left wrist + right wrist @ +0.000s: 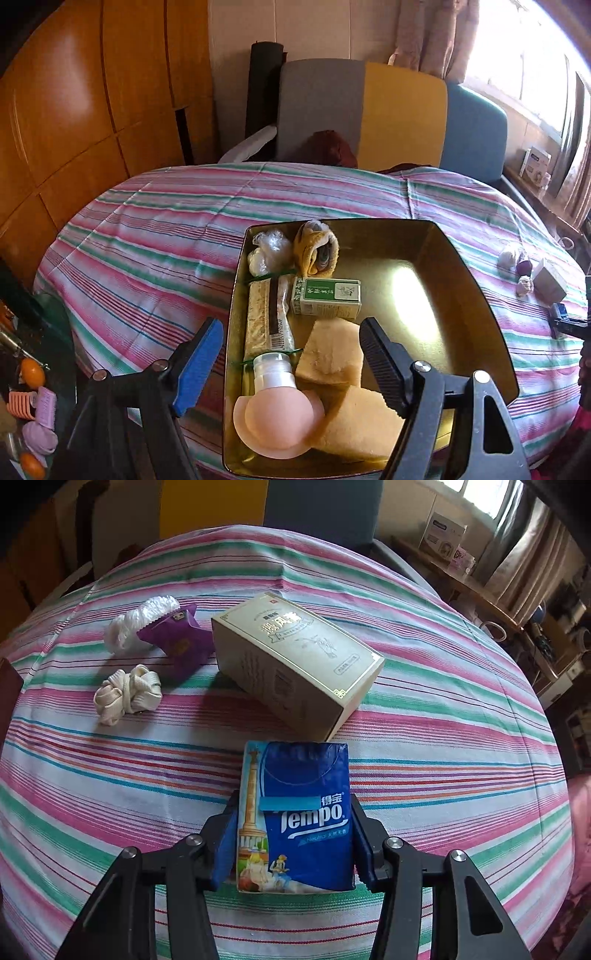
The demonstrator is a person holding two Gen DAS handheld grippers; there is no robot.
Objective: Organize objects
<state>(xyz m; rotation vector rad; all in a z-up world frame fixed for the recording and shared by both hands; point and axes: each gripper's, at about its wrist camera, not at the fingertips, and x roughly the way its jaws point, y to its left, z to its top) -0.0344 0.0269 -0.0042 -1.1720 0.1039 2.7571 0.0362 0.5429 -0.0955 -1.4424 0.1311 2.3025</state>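
Note:
A gold metal tray (461,280) lies on the striped cloth. Along its left side sit a pink round bottle with a clear cap (275,413), two yellow sponges (334,354), a green-and-white box (327,297), a long wrapped packet (264,317), a rolled yellow cloth (317,247) and a crinkled plastic bag (267,247). My left gripper (291,350) hovers over the tray, open, with nothing pressed between its pads. My right gripper (293,843) is shut on a blue Tempo tissue pack (306,812), both pads against its sides, just above the cloth.
On the cloth beyond the tissue pack lie a cream carton (295,661), a purple packet (177,638), a white plastic bundle (144,620) and a knotted white lace (127,694). A side table with clips and oranges (31,373) stands left. Chairs (402,114) line the far edge.

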